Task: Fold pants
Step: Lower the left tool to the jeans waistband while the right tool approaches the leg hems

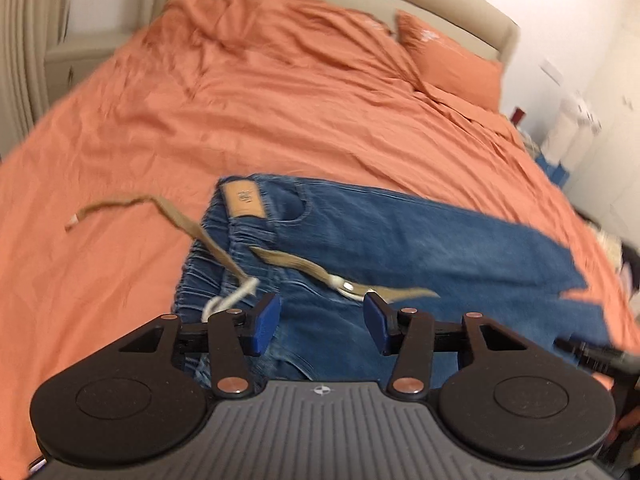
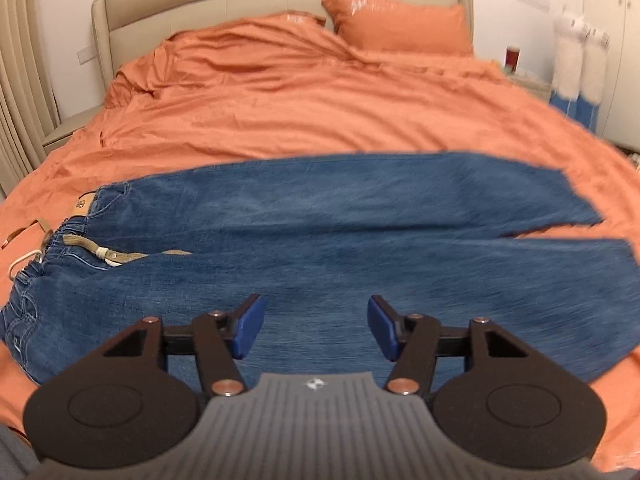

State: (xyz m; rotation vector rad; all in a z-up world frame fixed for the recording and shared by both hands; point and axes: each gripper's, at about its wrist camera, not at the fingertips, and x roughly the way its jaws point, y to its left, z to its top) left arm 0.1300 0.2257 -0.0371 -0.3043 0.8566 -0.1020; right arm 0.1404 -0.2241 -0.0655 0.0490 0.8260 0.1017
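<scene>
Blue jeans [image 2: 340,232] lie spread flat across the orange bed, waistband to the left and the two leg ends to the right. A tan belt [image 1: 192,228] with a white cord trails from the elastic waistband [image 1: 208,264], and a tan leather patch [image 1: 242,200] marks the back of the waist. My left gripper [image 1: 322,320] hovers over the waist area near the belt's buckle, its blue pads apart with nothing pressed between them. Above the thigh part of the near leg, my right gripper [image 2: 316,326] stands with its jaws apart and only denim below.
The orange duvet [image 2: 280,112] covers the whole bed, rumpled toward the beige headboard [image 2: 260,8]. An orange pillow [image 2: 400,26] lies at the head. Curtains [image 2: 20,92] hang at the left. White rolls [image 2: 576,64] and a small red item stand by the bed's right side.
</scene>
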